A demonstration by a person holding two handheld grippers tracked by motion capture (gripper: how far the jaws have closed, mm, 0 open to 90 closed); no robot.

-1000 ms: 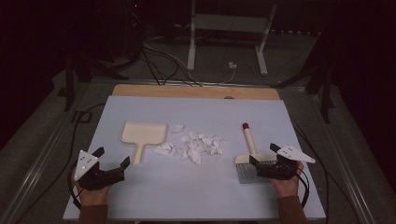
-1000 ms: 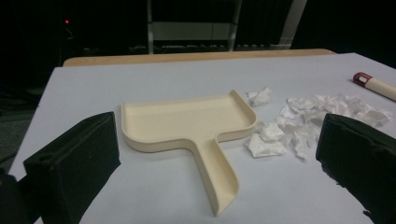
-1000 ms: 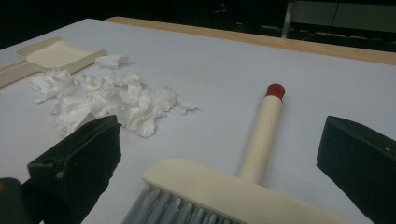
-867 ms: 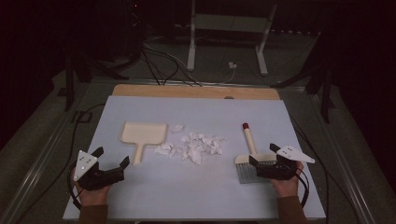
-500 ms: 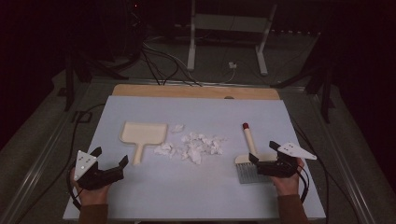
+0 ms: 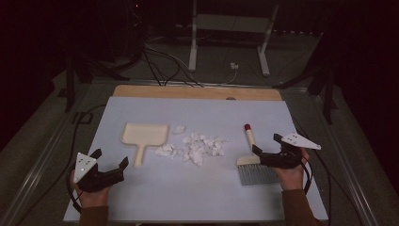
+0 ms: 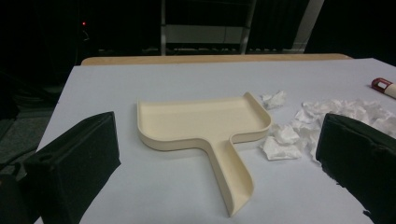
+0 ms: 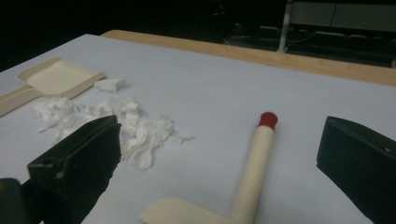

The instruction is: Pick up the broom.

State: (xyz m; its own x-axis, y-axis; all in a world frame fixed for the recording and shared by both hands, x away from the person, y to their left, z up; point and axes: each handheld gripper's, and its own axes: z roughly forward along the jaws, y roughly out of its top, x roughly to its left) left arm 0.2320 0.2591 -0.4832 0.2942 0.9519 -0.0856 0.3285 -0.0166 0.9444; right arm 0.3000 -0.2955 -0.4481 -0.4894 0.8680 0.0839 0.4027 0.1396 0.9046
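A cream dustpan [image 6: 144,133] lies left of centre on the white table top [image 6: 197,197], its handle towards me. A pile of crumpled white paper scraps [image 6: 197,147] sits in the middle. To the right lies a brush [image 6: 250,143] with a cream handle, a red end cap and grey bristles [image 6: 258,175]. My left gripper [image 6: 111,158] is open, just short of the dustpan [image 7: 201,122] handle, which points between its jaws. Over the brush handle [image 8: 256,161] my right gripper [image 6: 266,143] is open, one jaw on either side. Scraps [image 8: 135,133] lie to its left.
A wooden strip [image 6: 197,92] runs along the far edge of the table. Beyond it are cables and a white metal stand [image 6: 230,23] on a dark floor. Each gripper trails a cable off the table's near side.
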